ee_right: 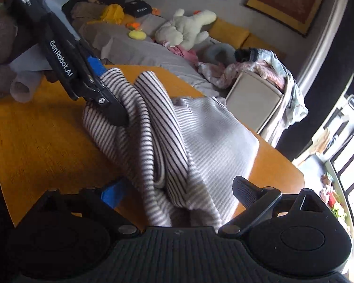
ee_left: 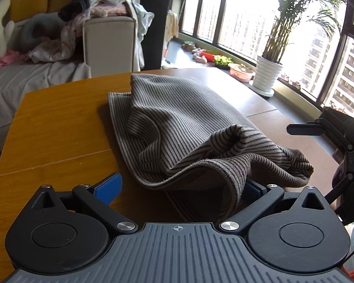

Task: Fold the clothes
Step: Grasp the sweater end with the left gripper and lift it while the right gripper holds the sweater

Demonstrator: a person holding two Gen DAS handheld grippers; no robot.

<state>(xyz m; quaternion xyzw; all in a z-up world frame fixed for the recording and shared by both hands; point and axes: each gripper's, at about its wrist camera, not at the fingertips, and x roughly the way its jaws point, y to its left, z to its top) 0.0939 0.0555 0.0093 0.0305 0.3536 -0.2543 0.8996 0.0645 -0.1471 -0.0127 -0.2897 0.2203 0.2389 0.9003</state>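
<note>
2 grippers are at a striped garment lying on the wooden table. It lies partly flat, its far part spread toward the window side, while its near part is bunched into a raised, rumpled fold just ahead of both tools.

Left gripper: jaws stand wide; the left blue pad is bare over the table, and cloth drapes over the right finger, hiding its pad. No pinch is evident. In the right wrist view its finger lies against the bunched cloth.

Right gripper: jaws stand wide, cloth lying loosely between them, pads not pressing on it.

Assessment: 1 fold appears partly laid and released, but the folded-over layer is untidy and not squared to the lower layer. The step in hand looks like letting go after carrying the edge across.

Next move calls for clearing both tools from the cloth without dragging it, then re-gripping the loose edge at 2 corners and drawing it flat.

Risk: the cloth draped on the left finger may lift with it.
</note>
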